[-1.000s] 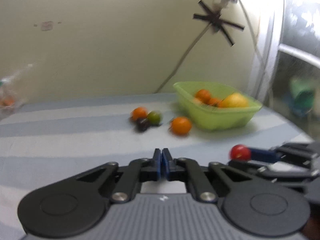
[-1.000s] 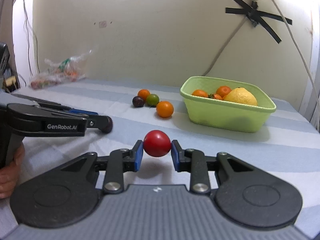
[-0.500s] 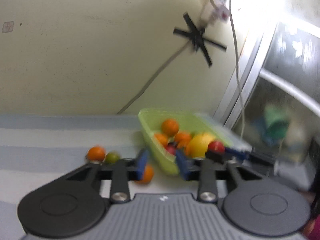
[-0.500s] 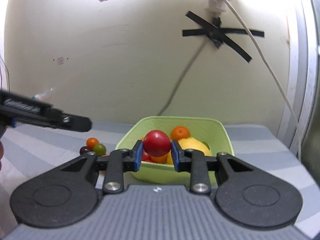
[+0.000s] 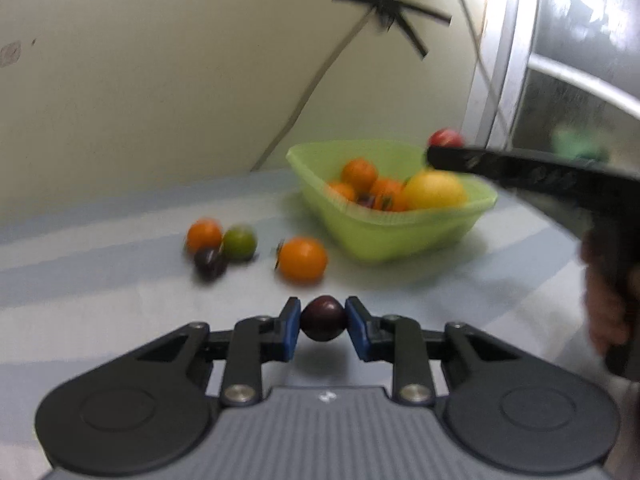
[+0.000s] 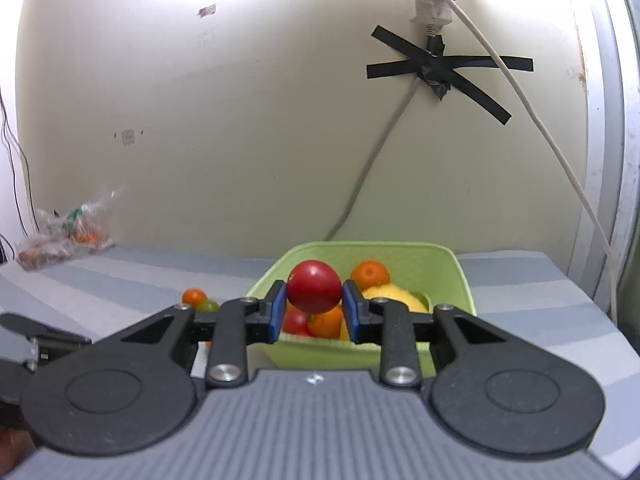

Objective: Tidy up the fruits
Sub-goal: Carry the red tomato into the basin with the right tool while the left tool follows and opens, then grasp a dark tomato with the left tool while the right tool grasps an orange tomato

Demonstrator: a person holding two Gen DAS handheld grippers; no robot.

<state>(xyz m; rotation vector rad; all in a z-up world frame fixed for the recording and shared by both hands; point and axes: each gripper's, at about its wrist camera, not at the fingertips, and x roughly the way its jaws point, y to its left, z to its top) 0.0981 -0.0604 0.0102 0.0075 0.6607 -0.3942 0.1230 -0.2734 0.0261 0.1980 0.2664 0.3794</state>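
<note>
My right gripper (image 6: 314,310) is shut on a red tomato (image 6: 314,286) and holds it above the near rim of the green basket (image 6: 448,264), which holds oranges and a yellow fruit. From the left wrist view the tomato (image 5: 445,137) hangs over the basket (image 5: 380,240). My left gripper (image 5: 323,326) is shut on a dark purple fruit (image 5: 323,319) just above the table, short of the basket. An orange (image 5: 302,259), another orange (image 5: 204,234), a green fruit (image 5: 239,241) and a dark fruit (image 5: 209,262) lie on the table.
A striped cloth (image 5: 100,280) covers the table. A plastic bag of produce (image 6: 64,240) lies at the far left by the wall. A cable (image 6: 372,168) taped to the wall runs down behind the basket. A window frame (image 5: 500,80) stands at the right.
The left gripper was shut and empty, opened, and now grips a dark purple fruit. The right gripper carried the tomato from low over the table up to the basket.
</note>
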